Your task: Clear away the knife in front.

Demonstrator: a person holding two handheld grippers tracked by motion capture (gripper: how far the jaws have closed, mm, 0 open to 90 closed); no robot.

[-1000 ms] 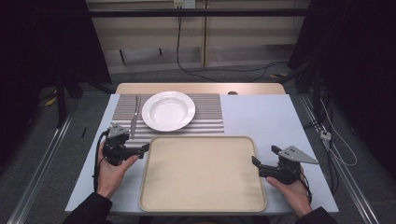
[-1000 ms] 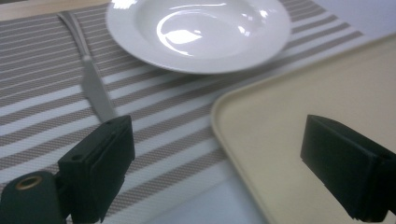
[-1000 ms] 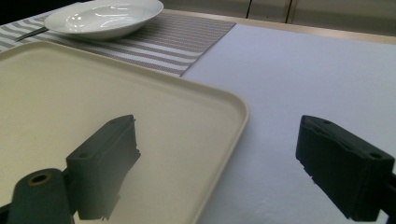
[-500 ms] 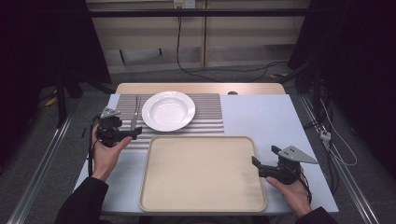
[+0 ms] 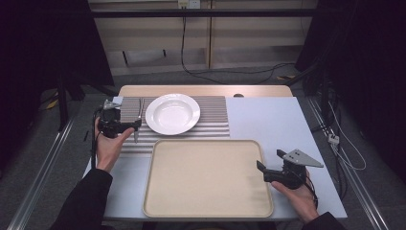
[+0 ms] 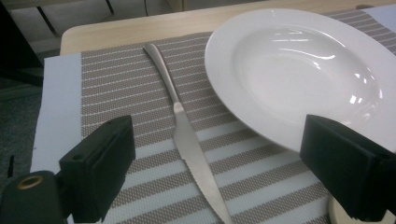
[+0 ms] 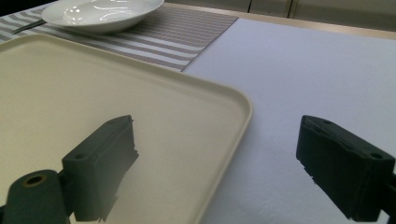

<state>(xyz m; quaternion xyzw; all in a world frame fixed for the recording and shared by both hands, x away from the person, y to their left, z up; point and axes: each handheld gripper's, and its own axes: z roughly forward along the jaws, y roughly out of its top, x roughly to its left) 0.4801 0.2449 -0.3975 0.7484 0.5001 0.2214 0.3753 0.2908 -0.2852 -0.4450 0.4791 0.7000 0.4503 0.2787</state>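
Steel knife point(image 6: 187, 135) is straddled by the open left gripper point(image 6: 210, 182) on the striped placemat point(image 6: 121, 93), beside the white plate point(image 6: 299, 74). Nothing is gripped yet; the right gripper point(image 7: 215, 172) is held open over the empty tray's point(image 7: 187, 93) edge.

Right gripper point(image 7: 215, 172) jaws wide apart, nothing between them but the beige tray's point(image 7: 140, 116) right rim. White plate point(image 7: 100, 11) on striped placemat point(image 7: 187, 28) far ahead-left. Bare white counter point(image 7: 317, 70) ahead of right jaw.
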